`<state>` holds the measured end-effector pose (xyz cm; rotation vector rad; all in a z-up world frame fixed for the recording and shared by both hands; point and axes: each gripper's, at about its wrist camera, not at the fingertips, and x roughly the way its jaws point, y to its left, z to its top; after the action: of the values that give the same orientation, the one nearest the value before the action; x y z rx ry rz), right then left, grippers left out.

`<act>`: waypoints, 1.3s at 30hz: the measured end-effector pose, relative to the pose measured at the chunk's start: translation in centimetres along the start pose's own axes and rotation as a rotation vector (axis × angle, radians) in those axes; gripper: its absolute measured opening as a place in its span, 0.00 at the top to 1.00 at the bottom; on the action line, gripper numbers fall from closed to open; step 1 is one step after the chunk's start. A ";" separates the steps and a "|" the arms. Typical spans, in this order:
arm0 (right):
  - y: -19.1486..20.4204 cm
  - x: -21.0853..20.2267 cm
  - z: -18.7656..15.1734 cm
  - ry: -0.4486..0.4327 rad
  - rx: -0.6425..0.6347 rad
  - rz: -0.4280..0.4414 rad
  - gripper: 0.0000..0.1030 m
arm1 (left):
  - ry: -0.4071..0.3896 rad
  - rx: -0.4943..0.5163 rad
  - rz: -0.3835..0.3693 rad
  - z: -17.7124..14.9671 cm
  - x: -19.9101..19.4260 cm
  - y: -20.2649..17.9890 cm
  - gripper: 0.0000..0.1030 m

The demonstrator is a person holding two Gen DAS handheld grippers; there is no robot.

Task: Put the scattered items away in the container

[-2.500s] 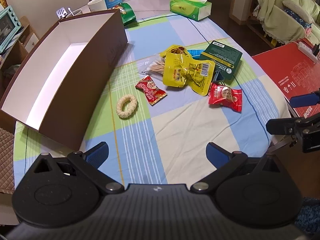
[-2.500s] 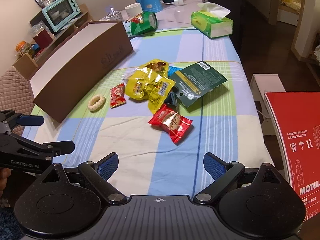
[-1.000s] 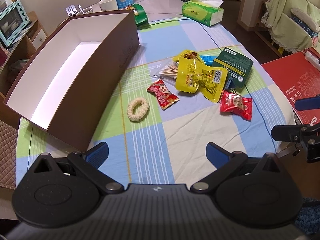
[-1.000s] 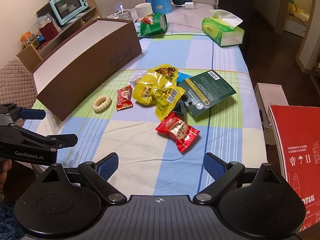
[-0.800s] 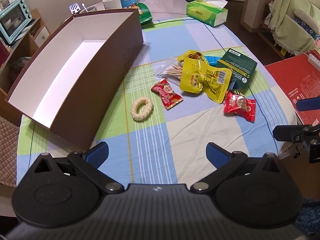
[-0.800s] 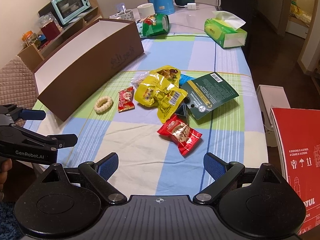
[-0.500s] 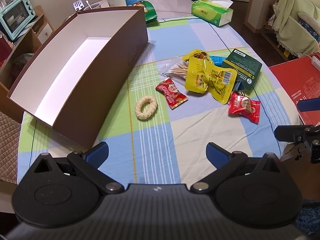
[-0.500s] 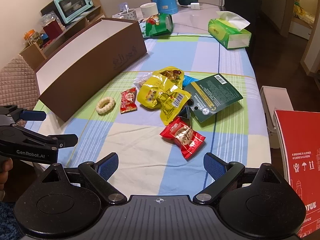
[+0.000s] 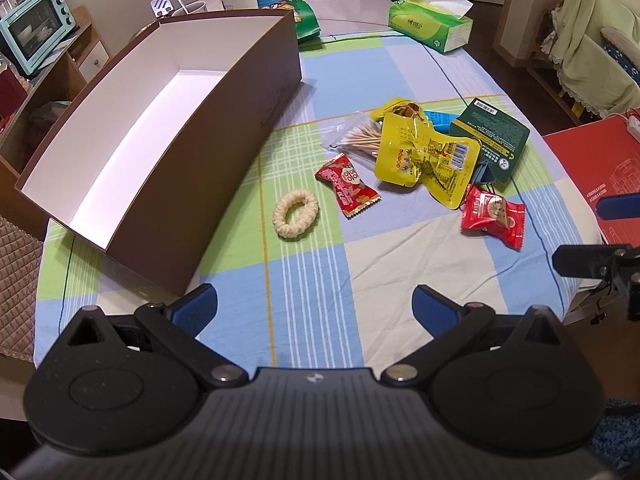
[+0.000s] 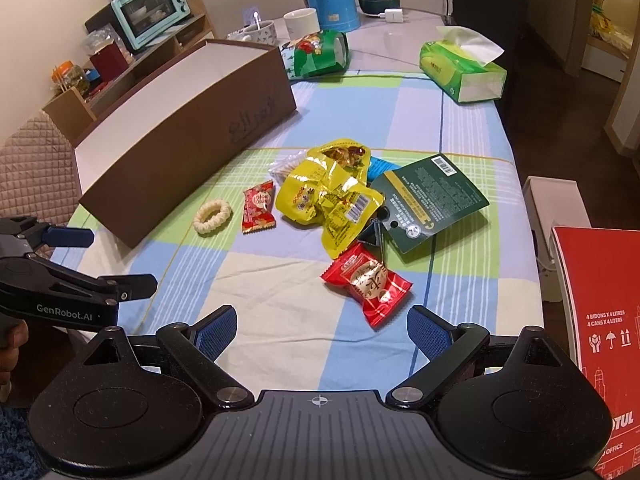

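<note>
Left wrist view: brown box (image 9: pixel 224 92) looks empty, perhaps wholly.

"GenRobot.AI" in grey letters on the black left gripper (image 10: pixel 120 264) | "MOTUL", cut off at the frame edge, "4 BIDONS X 4 LITRES", "4 CANS X 4 LITERS" and "OFFICE" in white on the red carton (image 10: pixel 592 320) | scrawled writing on the brown box (image 10: pixel 192 136), not readable | snack packet print too small to read

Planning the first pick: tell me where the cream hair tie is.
In both wrist views the hair tie lies flat on the checked tablecloth, between the brown box and the small red snack packet, touching neither.
</note>
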<state>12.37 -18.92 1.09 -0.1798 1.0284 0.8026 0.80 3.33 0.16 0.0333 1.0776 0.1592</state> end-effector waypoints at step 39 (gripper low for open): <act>-6.1 9.3 1.6 0.094 -0.267 0.106 0.45 | 0.078 -0.087 0.041 -0.2 4.1 0.9 0.01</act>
<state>20.05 -17.67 -7.04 -0.3966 1.0232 1.0351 2.43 4.83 -3.46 -0.0298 1.1474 0.2458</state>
